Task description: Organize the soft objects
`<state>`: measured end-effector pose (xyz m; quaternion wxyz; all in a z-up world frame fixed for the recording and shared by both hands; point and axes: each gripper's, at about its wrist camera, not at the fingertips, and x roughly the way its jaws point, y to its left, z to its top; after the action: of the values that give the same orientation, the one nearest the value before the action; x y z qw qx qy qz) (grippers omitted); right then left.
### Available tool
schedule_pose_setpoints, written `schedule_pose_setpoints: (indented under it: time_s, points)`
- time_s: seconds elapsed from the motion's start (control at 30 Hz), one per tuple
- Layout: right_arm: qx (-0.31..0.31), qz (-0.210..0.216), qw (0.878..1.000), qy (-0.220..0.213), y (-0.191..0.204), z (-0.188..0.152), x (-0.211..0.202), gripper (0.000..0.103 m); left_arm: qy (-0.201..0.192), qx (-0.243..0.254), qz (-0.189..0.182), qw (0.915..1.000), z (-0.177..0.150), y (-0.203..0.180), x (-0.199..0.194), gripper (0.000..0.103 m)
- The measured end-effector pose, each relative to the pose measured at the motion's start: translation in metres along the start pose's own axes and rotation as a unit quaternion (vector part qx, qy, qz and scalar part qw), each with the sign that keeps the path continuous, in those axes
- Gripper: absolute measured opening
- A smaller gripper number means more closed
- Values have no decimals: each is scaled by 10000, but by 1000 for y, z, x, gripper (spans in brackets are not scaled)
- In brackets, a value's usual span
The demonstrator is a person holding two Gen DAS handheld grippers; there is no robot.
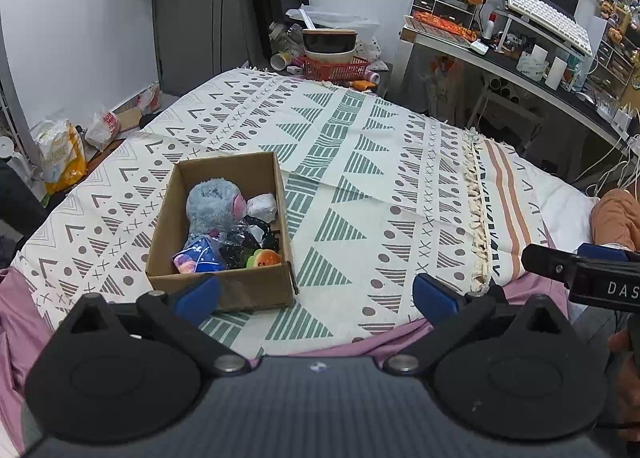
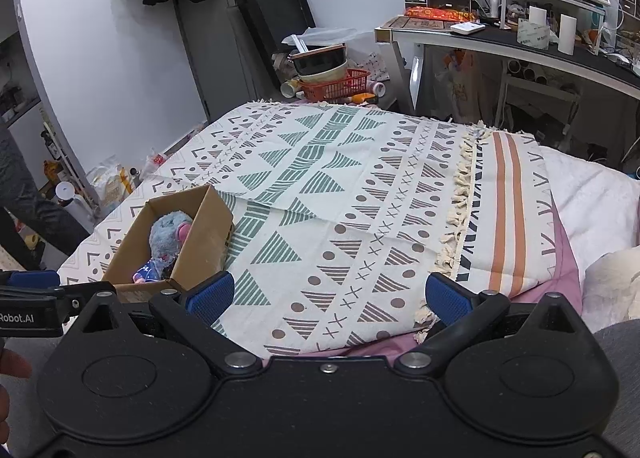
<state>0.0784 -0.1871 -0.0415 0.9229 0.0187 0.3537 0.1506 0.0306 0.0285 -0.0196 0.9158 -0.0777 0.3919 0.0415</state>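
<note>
An open cardboard box stands on the patterned blanket at the near left of the bed. Inside lie a grey-blue plush toy, a white soft ball, a black crinkly item, a blue starry toy and an orange-and-green plush. My left gripper hangs open just in front of the box, nothing between its blue pads. In the right wrist view the box sits left of my right gripper, which is open and holds nothing.
A red basket with stacked bowls stands beyond the bed's far end. A cluttered desk with a keyboard runs along the right. Bags lie on the floor at left. The right gripper's body shows at the right edge.
</note>
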Motion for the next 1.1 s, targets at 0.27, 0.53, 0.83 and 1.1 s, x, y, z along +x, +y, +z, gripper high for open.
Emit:
schedule_pose_setpoints:
  time_s: [0.27, 0.53, 0.83, 1.1]
  points:
    - [-13, 9, 10000, -34, 1, 1, -1, 103, -54, -28, 6, 10000, 2, 1, -1, 102]
    - [-8, 8, 10000, -70, 0, 3, -4, 103, -61, -42, -18, 10000, 2, -2, -2, 102]
    - [18, 4, 10000, -85, -2, 3, -4, 103, -77, -67, -7, 9999, 4, -1, -4, 102]
    - [0, 5, 10000, -65, -1, 3, -4, 103, -84, -106, -9, 9999, 4, 0, -4, 102]
